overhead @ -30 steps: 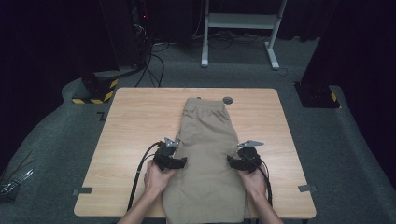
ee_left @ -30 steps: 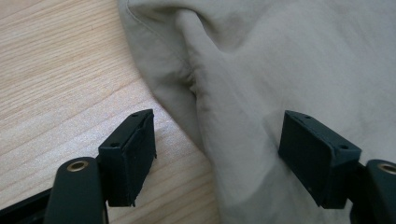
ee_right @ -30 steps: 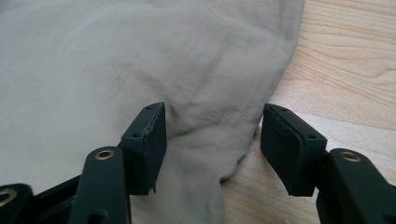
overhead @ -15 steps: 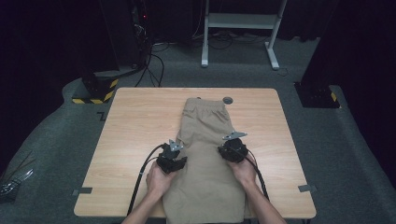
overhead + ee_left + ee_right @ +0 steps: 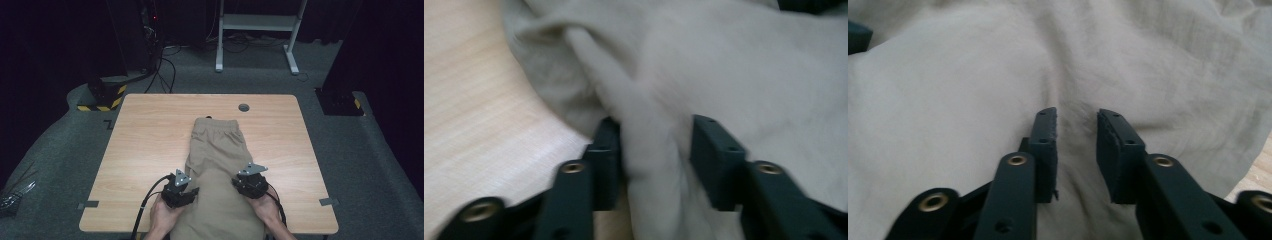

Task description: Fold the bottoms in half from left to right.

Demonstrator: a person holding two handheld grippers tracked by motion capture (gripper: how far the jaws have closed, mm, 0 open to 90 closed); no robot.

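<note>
A dark room surrounds one light wooden table (image 5: 145,150). In the high view, one pair of khaki trousers (image 5: 217,150) lies lengthwise down the table's middle, waistband at the far end. Two hands come in from the near edge, each with one gripper: the left gripper (image 5: 186,192) sits at the cloth's left edge, the right gripper (image 5: 245,184) at its right edge.

In the left gripper view, the two black jaws stand partly apart with a raised fold of the trousers (image 5: 649,150) between them; they have just been opening a little, and whether the pads press the fold I cannot tell.

In the right gripper view, the jaws stand closer together over the trousers (image 5: 998,75), a soft ridge of cloth between them; they too have just eased wider.
</note>
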